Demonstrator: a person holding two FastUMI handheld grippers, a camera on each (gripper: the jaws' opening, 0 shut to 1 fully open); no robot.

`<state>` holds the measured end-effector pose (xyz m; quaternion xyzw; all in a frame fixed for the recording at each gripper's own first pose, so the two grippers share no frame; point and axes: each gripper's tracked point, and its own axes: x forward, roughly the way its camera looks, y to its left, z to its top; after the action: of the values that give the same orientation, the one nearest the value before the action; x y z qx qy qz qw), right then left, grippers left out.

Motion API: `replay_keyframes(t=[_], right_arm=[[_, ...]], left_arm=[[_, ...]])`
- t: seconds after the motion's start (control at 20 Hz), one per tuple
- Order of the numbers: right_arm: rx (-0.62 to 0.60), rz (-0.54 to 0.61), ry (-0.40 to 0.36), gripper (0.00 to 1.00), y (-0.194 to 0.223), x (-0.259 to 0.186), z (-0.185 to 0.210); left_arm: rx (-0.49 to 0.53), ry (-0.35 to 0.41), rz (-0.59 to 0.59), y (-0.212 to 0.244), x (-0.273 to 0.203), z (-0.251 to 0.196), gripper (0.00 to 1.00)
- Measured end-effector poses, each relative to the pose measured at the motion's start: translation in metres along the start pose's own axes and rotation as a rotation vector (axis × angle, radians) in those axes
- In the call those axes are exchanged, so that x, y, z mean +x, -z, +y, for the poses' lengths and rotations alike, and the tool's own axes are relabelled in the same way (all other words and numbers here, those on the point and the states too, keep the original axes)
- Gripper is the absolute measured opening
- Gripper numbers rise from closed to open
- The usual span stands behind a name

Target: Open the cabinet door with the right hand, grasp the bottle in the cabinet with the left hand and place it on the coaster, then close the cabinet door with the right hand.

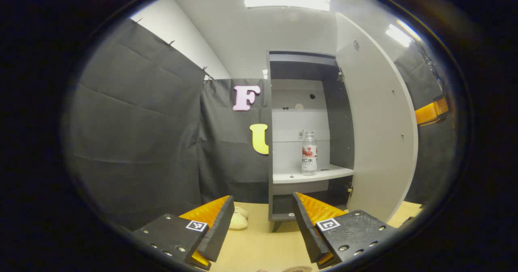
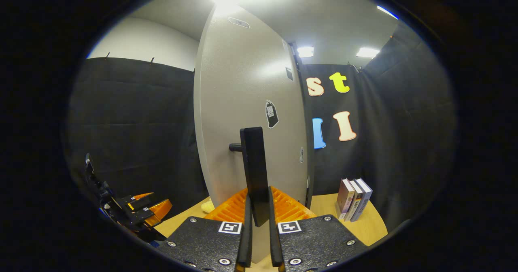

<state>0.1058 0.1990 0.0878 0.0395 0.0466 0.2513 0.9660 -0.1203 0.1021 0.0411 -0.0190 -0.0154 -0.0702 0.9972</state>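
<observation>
Both grippers are at work near the cabinet. Seen in the right gripper view, the right gripper (image 2: 259, 219) has its fingers drawn close together around the lower end of the dark door handle (image 2: 254, 171), which stands upright between them; the fingers look pressed against its two sides, though the exact contact is hard to make out. That handle is fixed to the pale cabinet door (image 2: 247, 102), which rises straight ahead of this gripper and is swung open.

In the left gripper view, the left gripper (image 1: 263, 223) has its fingers spread wide and holds nothing. The bottle (image 1: 309, 154) stands upright well ahead of it and above the line of its fingertips, slightly toward its right finger, on the white shelf (image 1: 311, 175) inside the open cabinet (image 1: 303, 81). The bottle is clear with a white cap and a red-and-white label, and it is well apart from the gripper. The open door stands to the right of the bottle, edge-on toward this camera.

Below the left gripper's fingers, at the very bottom edge, a sliver of a round brownish thing shows on the wooden table (image 1: 259, 243); I cannot tell whether it is the coaster. A pale soft object (image 1: 238, 220) lies on the table just beyond the left finger. Beyond the right gripper, to its right, three books (image 2: 353, 199) stand upright on the table near the booth wall.
</observation>
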Motion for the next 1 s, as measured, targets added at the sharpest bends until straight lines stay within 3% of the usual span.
replay_keyframes(t=[0.2,0.4,0.75,0.8,0.95,1.0], right_arm=[[0.020,-0.012,0.051,0.17,0.001,-0.008,-0.019],[0.030,-0.021,0.097,0.10,-0.002,-0.013,-0.041],[0.028,-0.035,0.169,0.12,-0.002,-0.026,-0.072],[0.035,-0.037,0.181,0.12,-0.004,-0.028,-0.076],[0.066,-0.041,0.151,0.09,-0.004,-0.028,-0.076],[0.077,-0.045,0.136,0.08,-0.005,-0.030,-0.075]], left_arm=[[0.012,0.016,0.003,-0.002,-0.007,-0.013,0.82],[0.023,0.029,0.005,-0.005,-0.009,-0.025,0.82],[0.039,0.046,-0.004,-0.013,-0.012,-0.052,0.82],[0.035,0.050,0.001,-0.013,-0.011,-0.056,0.87],[0.018,0.058,0.014,-0.014,-0.010,-0.072,0.87],[0.018,0.057,0.016,-0.016,-0.009,-0.077,0.82]])
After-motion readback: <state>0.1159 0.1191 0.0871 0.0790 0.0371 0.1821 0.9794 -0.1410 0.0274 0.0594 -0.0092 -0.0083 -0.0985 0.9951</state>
